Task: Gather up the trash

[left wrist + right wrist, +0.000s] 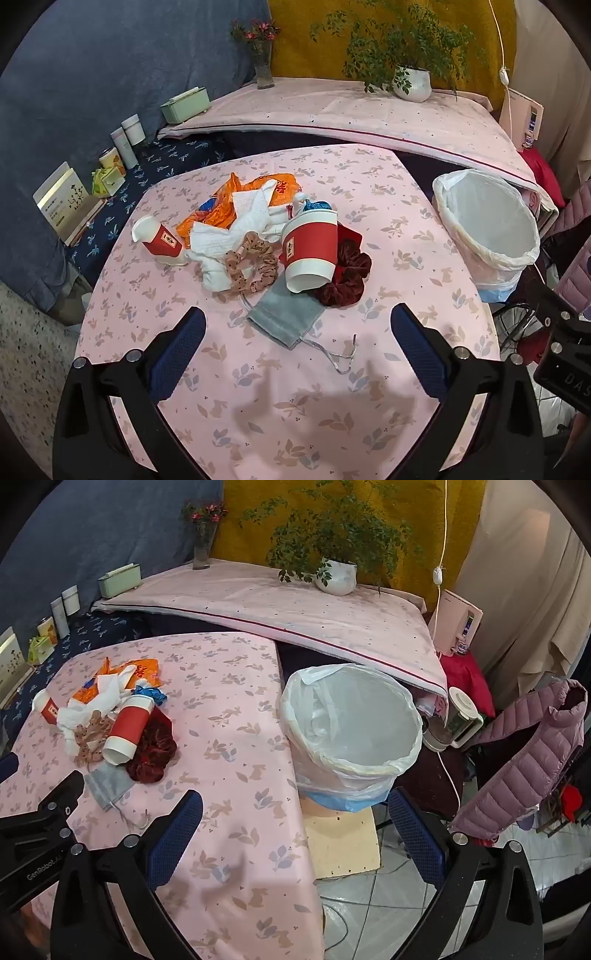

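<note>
While both sets of jaws stand wide apart and empty: left gripper (298,328) aimed at red cup (312,251) lying mid-table, atop scrunchies; right gripper (295,812) near lined bin (354,734). Best pinched across sleeve; possibly crushable.

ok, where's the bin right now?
The lined trash bin stands off the table's right edge on a low stand, centre of the right wrist view.

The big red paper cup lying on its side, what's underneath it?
The red paper cup lies across a dark red scrunchie and a grey pouch. Whatever else it covers is hidden.
</note>
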`<state>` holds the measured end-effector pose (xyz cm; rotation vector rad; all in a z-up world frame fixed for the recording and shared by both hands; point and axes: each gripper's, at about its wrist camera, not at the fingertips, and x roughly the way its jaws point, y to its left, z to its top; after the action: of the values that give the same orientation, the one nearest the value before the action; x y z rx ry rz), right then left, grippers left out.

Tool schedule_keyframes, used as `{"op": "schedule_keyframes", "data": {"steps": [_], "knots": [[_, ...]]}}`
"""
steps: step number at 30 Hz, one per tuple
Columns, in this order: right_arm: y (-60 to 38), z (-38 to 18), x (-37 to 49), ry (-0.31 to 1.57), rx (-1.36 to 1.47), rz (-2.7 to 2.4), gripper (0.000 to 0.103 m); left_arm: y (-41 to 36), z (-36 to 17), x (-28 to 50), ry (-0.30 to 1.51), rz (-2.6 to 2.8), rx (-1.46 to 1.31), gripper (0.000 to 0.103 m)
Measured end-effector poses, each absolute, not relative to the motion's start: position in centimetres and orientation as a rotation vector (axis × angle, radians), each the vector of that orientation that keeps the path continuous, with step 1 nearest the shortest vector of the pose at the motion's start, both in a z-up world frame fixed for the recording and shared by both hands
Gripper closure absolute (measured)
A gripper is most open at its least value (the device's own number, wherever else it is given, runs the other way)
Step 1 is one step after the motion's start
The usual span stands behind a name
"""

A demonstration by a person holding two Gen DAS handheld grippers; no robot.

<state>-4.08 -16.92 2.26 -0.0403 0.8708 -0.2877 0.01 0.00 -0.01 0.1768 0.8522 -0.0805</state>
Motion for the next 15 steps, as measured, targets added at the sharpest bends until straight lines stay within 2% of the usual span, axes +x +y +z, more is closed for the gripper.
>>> {"op": "schedule_keyframes", "data": {"steps": [15], "knots": [[-16.69,2.02,-3.76,0.892,-0.054,-0.248,0.007,0.91,-0.18,-0.51,0.870,-0.065,0.162,0.007]]}}
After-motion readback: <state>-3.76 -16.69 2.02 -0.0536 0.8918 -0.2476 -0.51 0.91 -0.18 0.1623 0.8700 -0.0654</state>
